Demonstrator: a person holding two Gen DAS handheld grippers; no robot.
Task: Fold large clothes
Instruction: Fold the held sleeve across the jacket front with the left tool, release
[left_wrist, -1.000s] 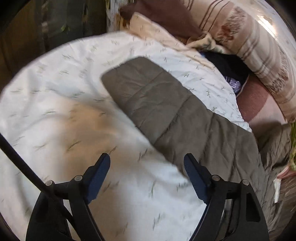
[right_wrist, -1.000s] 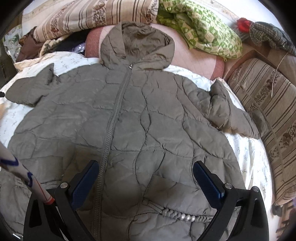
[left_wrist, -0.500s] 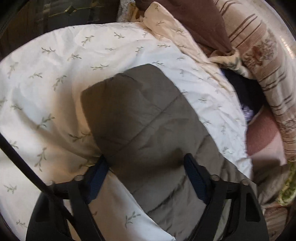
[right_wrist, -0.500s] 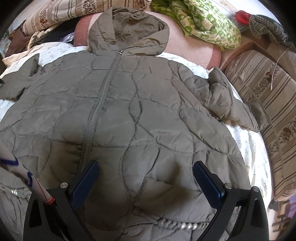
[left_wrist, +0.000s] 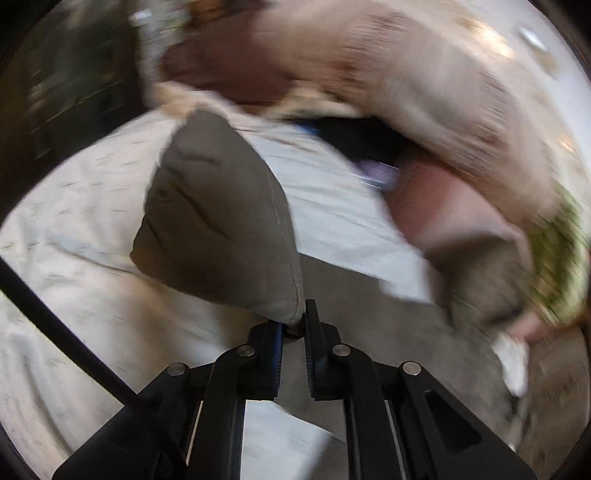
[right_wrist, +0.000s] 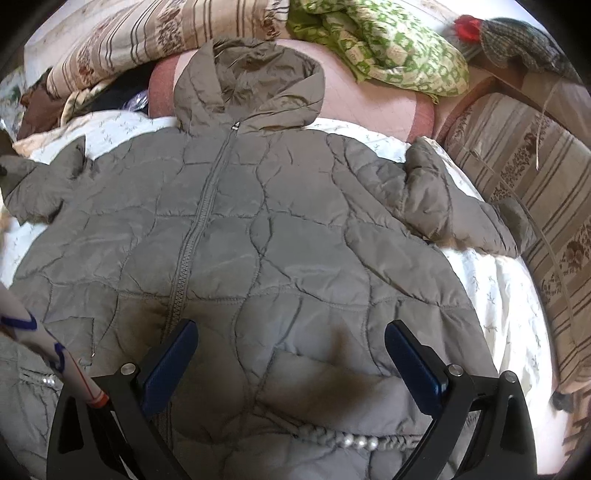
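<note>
An olive quilted hooded jacket (right_wrist: 266, 236) lies front up, zipped, on a white leaf-print sheet (right_wrist: 491, 288). Its hood (right_wrist: 255, 77) points to the far side and its right sleeve (right_wrist: 454, 206) lies out to the right. My left gripper (left_wrist: 293, 325) is shut on the cuff edge of the left sleeve (left_wrist: 218, 218) and holds it lifted off the sheet (left_wrist: 62, 221); this view is motion-blurred. My right gripper (right_wrist: 291, 354) is open and empty, low over the jacket's lower front. A beaded braid trim (right_wrist: 351, 439) crosses the hem.
Striped pillows (right_wrist: 140, 33) and a green patterned blanket (right_wrist: 384, 48) are piled at the head of the bed. A striped sofa arm (right_wrist: 535, 192) runs along the right side. A dark garment (left_wrist: 365, 136) lies between the pillows.
My left gripper closed on the left sleeve's cuff and lifted it, swinging to the right. My right gripper stayed open and shifted slightly over the jacket.
</note>
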